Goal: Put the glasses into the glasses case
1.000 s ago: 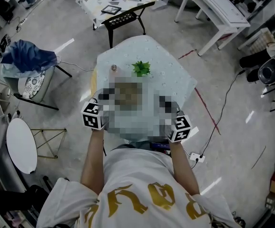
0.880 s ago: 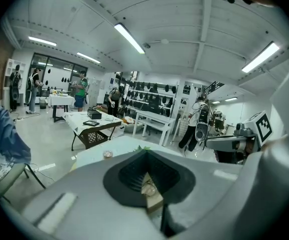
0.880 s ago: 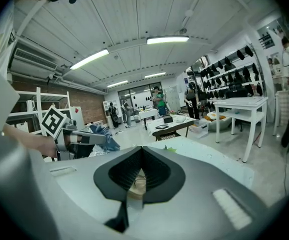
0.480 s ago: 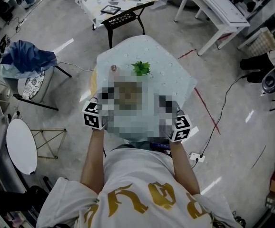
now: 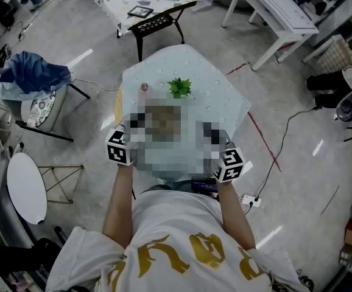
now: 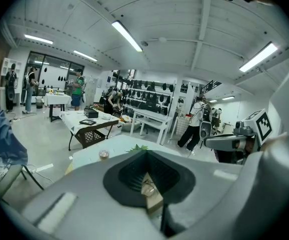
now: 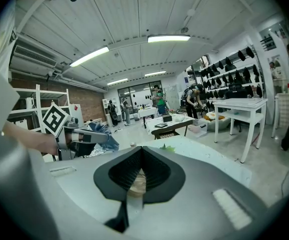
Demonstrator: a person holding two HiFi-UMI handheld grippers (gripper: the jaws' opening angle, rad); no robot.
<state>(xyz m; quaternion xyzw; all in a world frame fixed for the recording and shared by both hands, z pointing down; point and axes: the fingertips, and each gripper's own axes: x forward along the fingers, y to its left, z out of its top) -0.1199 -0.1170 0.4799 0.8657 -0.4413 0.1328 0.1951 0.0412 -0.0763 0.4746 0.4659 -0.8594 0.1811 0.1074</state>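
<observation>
The glasses [image 6: 147,188] appear only as a small round lens in the slit of the left gripper [image 6: 146,154], lying on a tan, matte glasses case [image 6: 153,200] mid-bench; the head view is masked there. The right gripper [image 7: 142,150] faces the same tan shape. Both pairs of jaws, grey with ribbed black pads, are drawn together and grip nothing. The grippers sit at 8 and 4 o'clock of the pale-clothed bench [image 5: 218,96], with a spiky green plant [image 5: 180,88] at 12. Best to part the jaws first, then pinch the thin frame lightly at the bridge.
</observation>
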